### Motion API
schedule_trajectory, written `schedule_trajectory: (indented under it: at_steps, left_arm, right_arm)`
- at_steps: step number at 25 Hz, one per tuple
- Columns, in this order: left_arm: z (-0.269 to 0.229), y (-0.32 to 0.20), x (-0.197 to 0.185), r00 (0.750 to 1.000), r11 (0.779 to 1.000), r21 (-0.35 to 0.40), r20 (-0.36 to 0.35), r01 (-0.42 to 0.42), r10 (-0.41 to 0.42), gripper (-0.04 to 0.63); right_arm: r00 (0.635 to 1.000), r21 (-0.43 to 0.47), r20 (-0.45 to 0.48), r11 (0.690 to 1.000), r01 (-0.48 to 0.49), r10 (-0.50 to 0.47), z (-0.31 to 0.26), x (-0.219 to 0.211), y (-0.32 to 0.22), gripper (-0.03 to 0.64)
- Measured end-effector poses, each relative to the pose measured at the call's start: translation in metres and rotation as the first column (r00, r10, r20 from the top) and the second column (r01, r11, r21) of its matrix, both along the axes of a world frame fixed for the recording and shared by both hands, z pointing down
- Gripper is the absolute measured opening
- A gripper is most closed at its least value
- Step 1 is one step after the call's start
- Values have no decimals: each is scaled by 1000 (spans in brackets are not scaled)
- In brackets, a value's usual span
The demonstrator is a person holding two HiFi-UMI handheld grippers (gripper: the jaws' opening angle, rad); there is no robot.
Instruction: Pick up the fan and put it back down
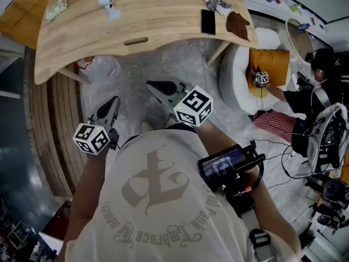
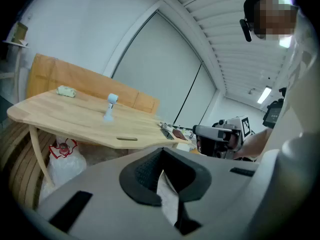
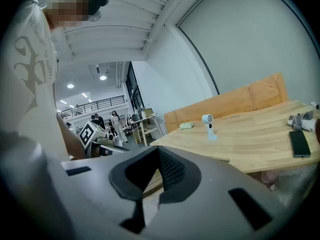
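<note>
Fan stands upright on the wooden surface, its long axis vertical, a round head on a slim stem over a small base, set well back from the near edge and towards the left half of the top. Both tools are held close to the person's body, short of the near edge and below the top, so the fan lies forward of and above both pairs of jaws, well apart from each. The left gripper sits almost straight below the fan in the head view, and its own view shows the fan a little left of its line of aim. The right gripper is angled leftward, its own view putting the fan right of its line. Each pair of jaws is clenched on nothing, the dark pads meeting with only floor showing beyond. Neither tool is clearly the nearer; the left looks the better lined up, so it would probably need less turning. A reach from here would likely have to rise over the edge, with the jaws spread first to straddle the stem from the side.
</note>
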State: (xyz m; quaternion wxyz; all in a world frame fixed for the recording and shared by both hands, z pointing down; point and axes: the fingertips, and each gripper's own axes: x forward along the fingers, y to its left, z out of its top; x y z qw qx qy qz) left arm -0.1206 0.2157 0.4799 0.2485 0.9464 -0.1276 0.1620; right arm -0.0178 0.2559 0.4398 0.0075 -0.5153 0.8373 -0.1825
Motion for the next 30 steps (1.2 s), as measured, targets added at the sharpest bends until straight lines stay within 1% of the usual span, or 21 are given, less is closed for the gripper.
schedule_trajectory:
  at_steps: [11, 17, 23, 30]
  left_arm:
    - [1, -5, -16, 1000, 1000, 4, -15, 2, -2, 10]
    - [4, -3, -26, 1000, 1000, 12, -19, 13, -12, 9]
    - [11, 7, -45, 1000, 1000, -5, -29, 4, -4, 9]
    - [13, -3, -78, 999, 1000, -10, -45, 25, -26, 10]
  right_arm:
    - [1000, -3, -16, 1000, 3, -3, 3, -18, -6, 11]
    - [1000, 7, 30, 1000, 5, -5, 2, -25, -5, 11]
    - [996, -31, 70, 999, -44, 46, 12, -36, 3, 12]
    - [998, -59, 24, 997, -53, 54, 15, -61, -10, 12]
